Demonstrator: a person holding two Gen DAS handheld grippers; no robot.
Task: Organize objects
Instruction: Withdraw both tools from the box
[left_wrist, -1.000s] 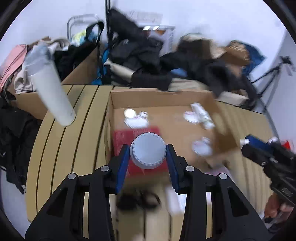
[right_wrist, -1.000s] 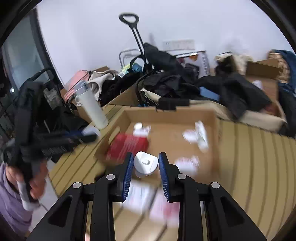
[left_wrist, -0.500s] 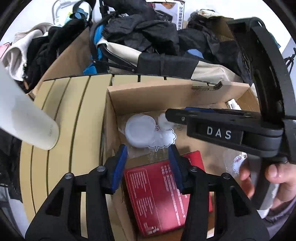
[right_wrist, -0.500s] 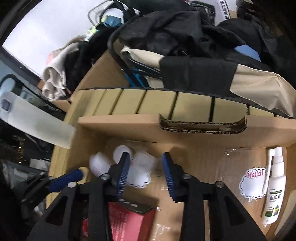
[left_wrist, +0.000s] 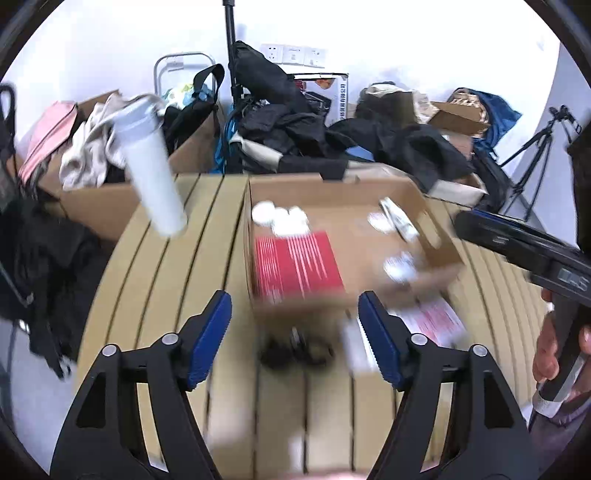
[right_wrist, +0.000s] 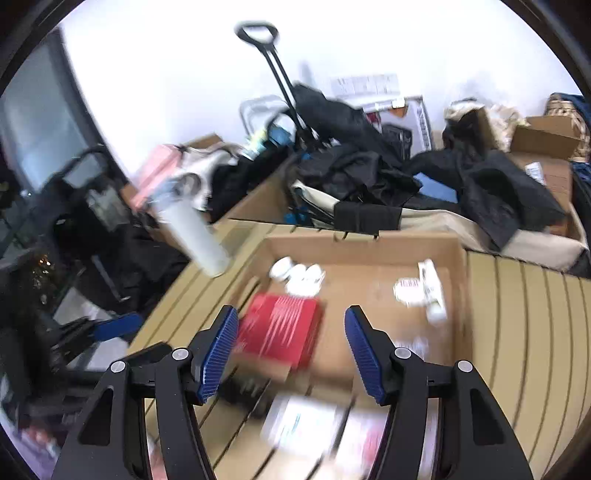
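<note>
An open cardboard box (left_wrist: 439, 254) (right_wrist: 460, 295) sits on the slatted table. It holds a red box (left_wrist: 295, 264) (right_wrist: 280, 332), small white jars (left_wrist: 280, 219) (right_wrist: 297, 275) in its far left corner and a white spray bottle (left_wrist: 397, 218) (right_wrist: 430, 291) at its right. My left gripper (left_wrist: 295, 338) is open and empty, above the table in front of the box. My right gripper (right_wrist: 291, 349) is open and empty over the box's near edge. It also shows in the left wrist view (left_wrist: 517, 247) at right.
A tall white tumbler (left_wrist: 151, 173) (right_wrist: 192, 229) stands left of the box. Blurred black items (left_wrist: 295, 349) and white and red packets (left_wrist: 432, 321) (right_wrist: 332, 428) lie on the table before the box. Piled clothes and cartons (left_wrist: 332, 140) crowd the back.
Both grippers dropped their white jars into the box's far left corner, opened wide and pulled back to the near side of the box.
</note>
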